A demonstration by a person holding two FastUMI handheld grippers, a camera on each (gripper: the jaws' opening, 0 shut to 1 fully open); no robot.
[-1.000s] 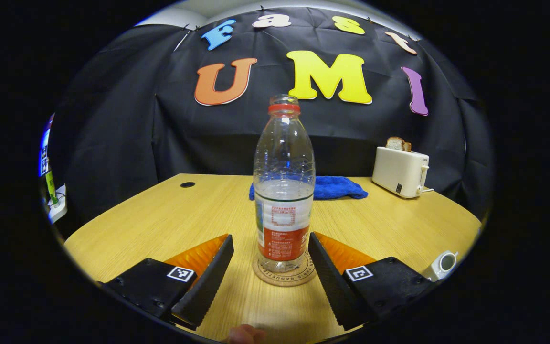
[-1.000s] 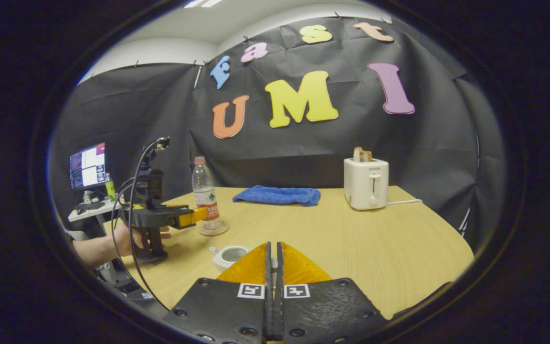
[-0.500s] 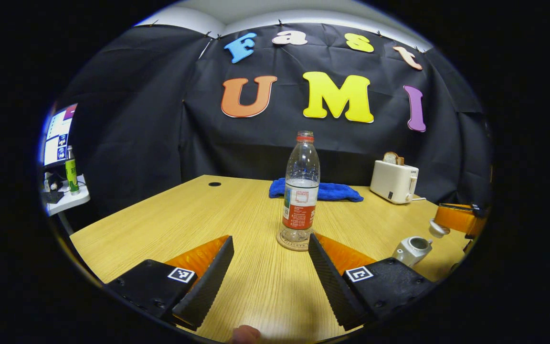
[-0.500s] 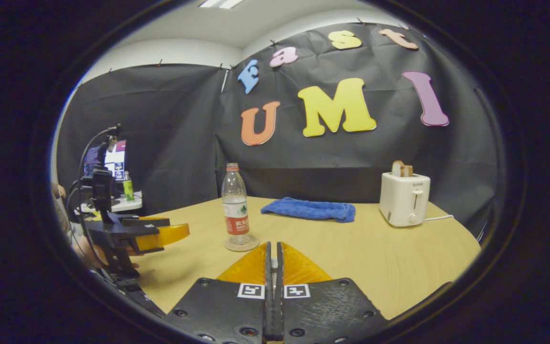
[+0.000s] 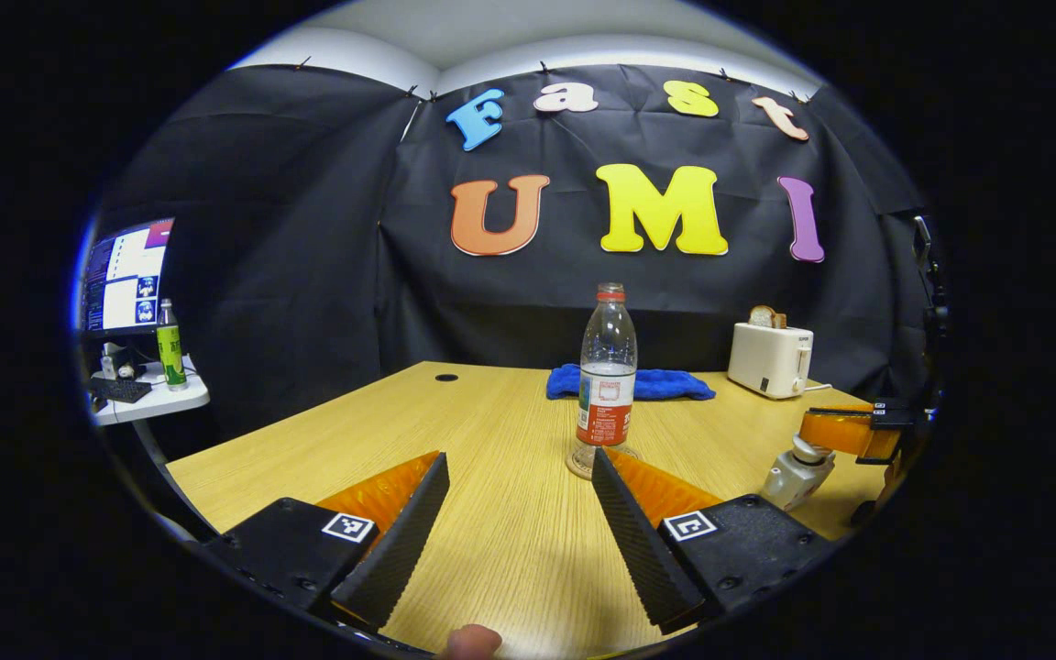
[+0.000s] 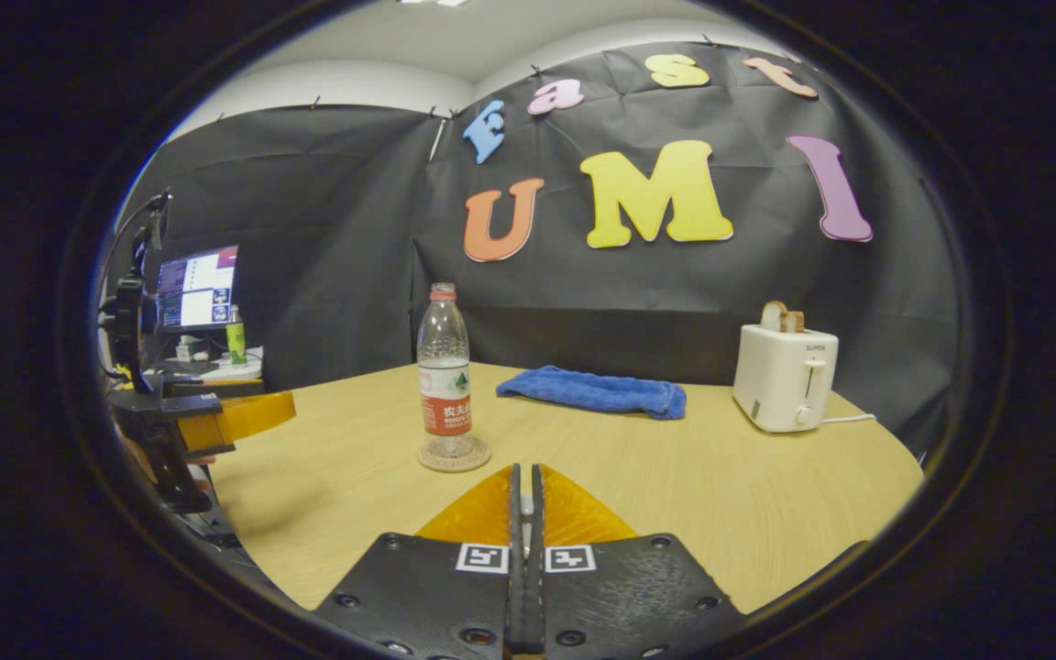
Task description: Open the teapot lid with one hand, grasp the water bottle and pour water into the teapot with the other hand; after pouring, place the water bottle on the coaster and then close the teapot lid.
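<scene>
So the water bottle [image 5: 608, 376] is standing upright on the round coaster [image 5: 583, 466], roughly at the middle of the wooden table [image 5: 510, 550], about 12 o'clock from the left gripper [image 5: 519, 513]. That gripper's 2 fingers are spread wide with nothing between them, just bare tabletop, and the bottle sits well ahead of the tips.

Over at 3 o'clock in the left gripper view there's the small white teapot [image 5: 789, 475], and the right gripper [image 5: 844, 431] is directly above it, right down on the lid [image 5: 803, 449]. In the right gripper view its own 2 fingers [image 6: 524, 513] look pressed together with a tiny bit of something white between them at the tip, but I can't tell for sure that it's the lid being pinched. The teapot itself is hidden behind the fingers there.

Same view has the bottle [image 6: 444, 376] at 11 o'clock on its coaster [image 6: 455, 455], the blue towel [image 6: 594, 391] behind it at 1 o'clock, and the white toaster [image 6: 785, 376] with bread in it out at 2 o'clock. The left gripper [image 6: 235, 417] hangs at 9 o'clock by the table edge.
</scene>
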